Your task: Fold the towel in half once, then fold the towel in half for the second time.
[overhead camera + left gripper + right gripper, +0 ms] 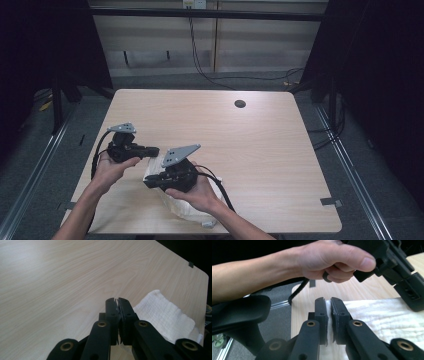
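A white cloth (175,204) lies crumpled on the wooden table (260,145) near the front edge, partly under the person's right hand. My right gripper (147,181) points left at the cloth's left edge. In the right gripper view its jaws (329,300) stand almost together with white cloth (382,315) showing in the narrow gap. My left gripper (156,150) points right, just above the cloth's far corner. Its jaws (117,299) are shut over bare table, with the cloth (165,315) to their right. The left hand (332,257) shows close above.
A round cable hole (240,103) sits at the table's far side. A piece of tape (331,202) marks the front right corner. A black chair (239,312) stands off the table's left edge. Dark curtains and floor cables surround the table.
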Tool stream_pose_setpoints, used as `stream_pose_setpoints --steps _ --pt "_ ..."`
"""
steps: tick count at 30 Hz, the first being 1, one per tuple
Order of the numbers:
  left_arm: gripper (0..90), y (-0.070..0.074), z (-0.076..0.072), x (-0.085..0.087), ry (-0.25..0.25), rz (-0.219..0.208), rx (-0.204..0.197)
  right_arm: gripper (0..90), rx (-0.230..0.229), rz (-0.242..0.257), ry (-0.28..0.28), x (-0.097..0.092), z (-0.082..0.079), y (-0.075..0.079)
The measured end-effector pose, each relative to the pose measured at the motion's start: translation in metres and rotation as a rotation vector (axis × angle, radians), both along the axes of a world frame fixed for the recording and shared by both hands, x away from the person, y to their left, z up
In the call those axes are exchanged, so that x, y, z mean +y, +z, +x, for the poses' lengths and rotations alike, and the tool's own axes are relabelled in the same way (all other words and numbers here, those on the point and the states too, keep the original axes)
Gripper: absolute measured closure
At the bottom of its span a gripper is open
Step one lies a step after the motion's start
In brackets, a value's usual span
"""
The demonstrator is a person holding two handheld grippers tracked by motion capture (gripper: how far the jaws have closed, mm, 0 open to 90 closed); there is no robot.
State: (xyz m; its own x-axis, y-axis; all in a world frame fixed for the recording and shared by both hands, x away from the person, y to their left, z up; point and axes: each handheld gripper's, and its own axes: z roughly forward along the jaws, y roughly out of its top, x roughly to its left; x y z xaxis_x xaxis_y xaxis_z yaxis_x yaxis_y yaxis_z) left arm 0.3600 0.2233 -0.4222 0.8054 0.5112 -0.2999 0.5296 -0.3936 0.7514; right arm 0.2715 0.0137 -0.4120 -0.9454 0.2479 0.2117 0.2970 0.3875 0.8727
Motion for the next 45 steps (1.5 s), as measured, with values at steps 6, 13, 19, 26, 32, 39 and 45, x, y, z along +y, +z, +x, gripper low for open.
stream_pose_setpoints --steps 6,13,19,26,32,39,45 --pt "87.5 -0.001 0.0 -0.015 -0.019 0.002 -0.009 84.1 -0.003 -0.002 -0.018 -0.011 -0.003 -0.001" --pt "87.5 -0.004 0.003 -0.028 -0.04 0.001 -0.007 84.2 0.007 0.004 -0.044 -0.025 -0.006 -0.004" --pt "87.5 -0.007 0.003 -0.039 -0.05 0.002 -0.006 84.1 0.006 0.001 -0.063 -0.036 -0.008 -0.007" --pt "87.5 -0.002 0.0 -0.051 -0.073 0.012 -0.024 84.2 0.004 0.009 -0.084 -0.048 -0.015 -0.007" --pt "87.4 -0.005 0.002 -0.061 -0.1 0.03 -0.014 84.1 0.007 0.006 -0.105 -0.059 -0.018 -0.01" --pt "87.4 -0.01 0.002 -0.073 -0.113 0.038 -0.003 84.0 0.017 -0.003 -0.137 -0.07 -0.024 -0.017" --pt "87.2 -0.013 -0.001 -0.087 -0.136 0.038 -0.002 83.7 0.035 -0.001 -0.152 -0.083 -0.029 -0.023"
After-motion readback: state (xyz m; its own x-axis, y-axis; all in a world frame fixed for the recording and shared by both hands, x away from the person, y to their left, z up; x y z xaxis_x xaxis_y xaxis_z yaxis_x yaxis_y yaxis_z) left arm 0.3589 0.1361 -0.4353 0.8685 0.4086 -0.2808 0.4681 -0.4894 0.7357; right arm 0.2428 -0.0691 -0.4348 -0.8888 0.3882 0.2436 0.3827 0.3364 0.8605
